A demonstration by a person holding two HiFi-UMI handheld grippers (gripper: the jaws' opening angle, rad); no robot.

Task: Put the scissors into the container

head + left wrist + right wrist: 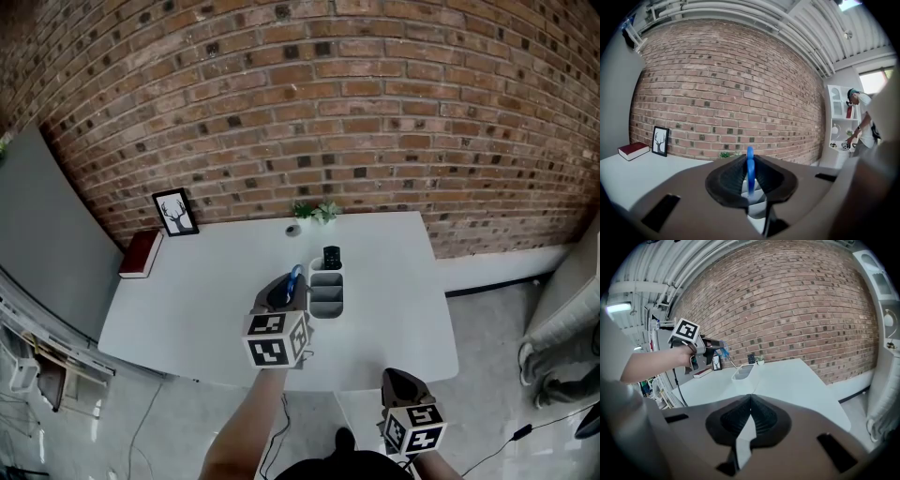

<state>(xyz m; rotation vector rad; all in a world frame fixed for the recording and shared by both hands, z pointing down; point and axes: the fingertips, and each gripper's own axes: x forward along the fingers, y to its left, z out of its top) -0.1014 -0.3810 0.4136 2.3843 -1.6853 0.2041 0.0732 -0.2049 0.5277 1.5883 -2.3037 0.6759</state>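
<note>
My left gripper (284, 287) hovers over the white table (197, 309), just left of the white compartment container (326, 292). It is shut on the blue handle of the scissors (295, 277). In the left gripper view the blue handle (750, 169) stands pinched between the jaws, with the container (757, 198) showing below them. In the right gripper view the scissors (724, 352) slant blade-down toward the container (743, 372). My right gripper (399, 378) is low at the near right, off the table. Its jaws (750, 397) are shut with nothing between them.
A black object (332, 256) stands in the container's far compartment. At the table's back are a framed deer picture (175, 212), a red book (141, 253), a small plant (316, 212) and a small round item (292, 230). A person (860, 123) stands by white shelves at far right.
</note>
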